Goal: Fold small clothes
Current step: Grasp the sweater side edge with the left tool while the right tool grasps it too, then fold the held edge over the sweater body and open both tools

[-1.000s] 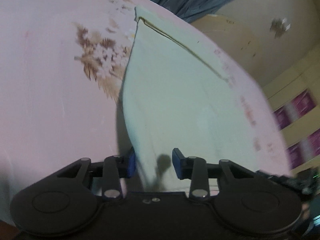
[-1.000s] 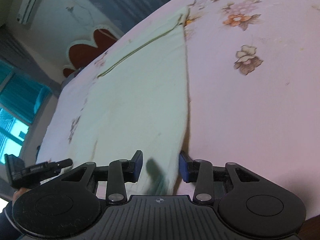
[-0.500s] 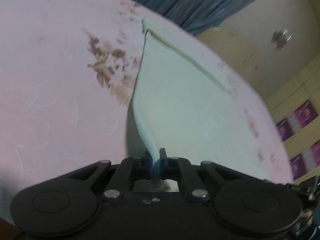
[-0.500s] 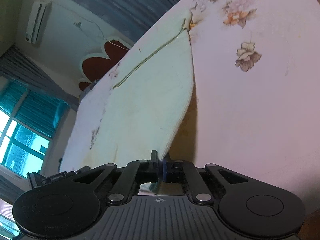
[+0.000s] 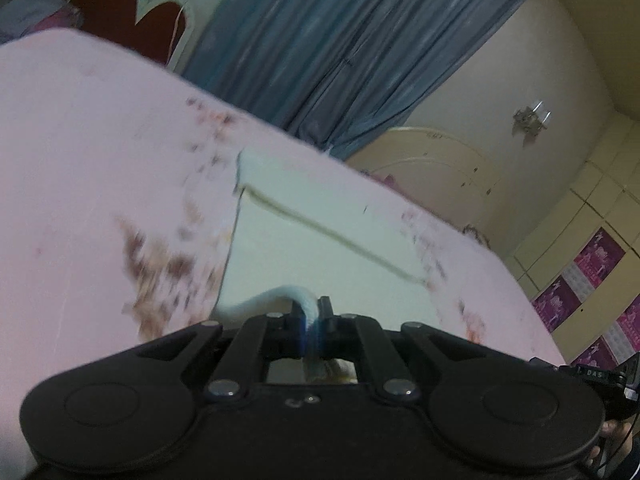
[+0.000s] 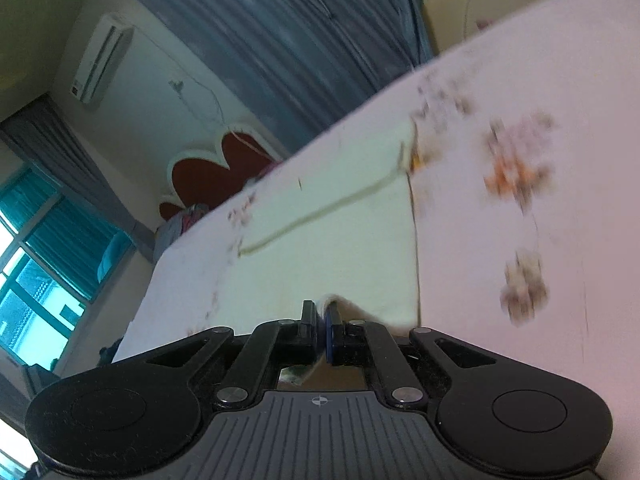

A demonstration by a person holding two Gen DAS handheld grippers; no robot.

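Note:
A pale green cloth (image 5: 320, 252) with a darker stripe near its far edge lies spread on a pink flowered bed sheet (image 5: 80, 152). My left gripper (image 5: 313, 316) is shut on the cloth's near left corner, which curls up out of the jaws. In the right wrist view the same cloth (image 6: 340, 248) stretches away, and my right gripper (image 6: 321, 322) is shut on its near right corner. Both corners are lifted off the sheet; the far edge still rests flat.
The pink sheet (image 6: 560, 280) runs wide on both sides of the cloth. Behind the bed hang blue curtains (image 5: 340, 40) and stands a red scalloped headboard (image 6: 216, 176). A window (image 6: 36, 264) is at the left, and a person's hand (image 5: 608, 440) at the lower right.
Both grippers went from open around the cloth's near corners to shut on them, then rose and tilted up, lifting the near edge. More of the room behind the bed now shows.

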